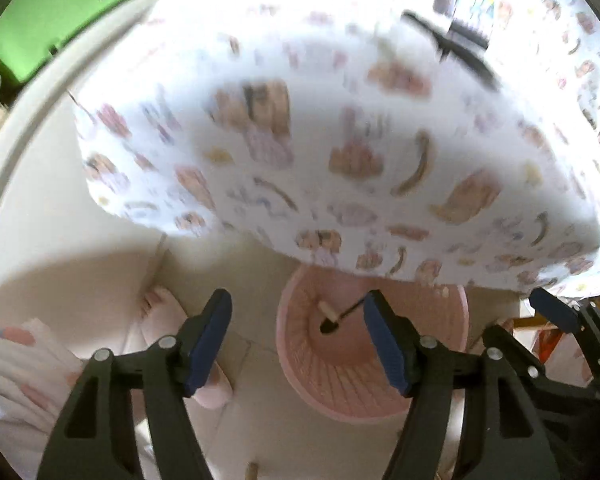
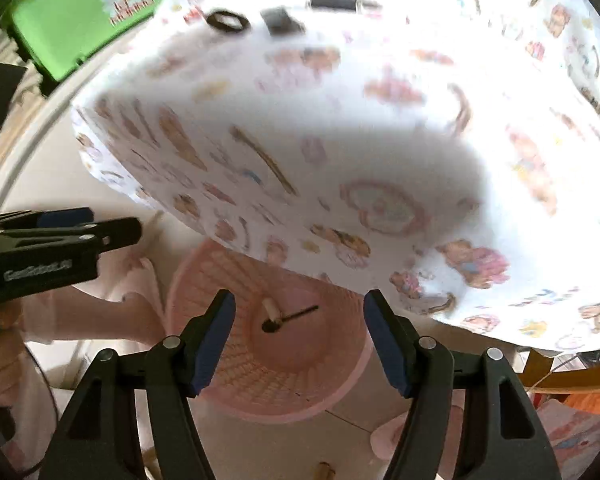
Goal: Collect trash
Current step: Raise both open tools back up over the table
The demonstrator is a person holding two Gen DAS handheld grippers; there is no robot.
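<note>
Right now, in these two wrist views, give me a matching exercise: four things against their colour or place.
Things:
1. basket
2. box
3. tablecloth
4. left gripper

Descriptions:
A. green, daisy print
B. white with cartoon pattern, draped over the table edge
C. pink, on the floor, a small wooden piece inside
D. open, nothing between the fingers

Pairs: 1-C, 2-A, 3-B, 4-D
</note>
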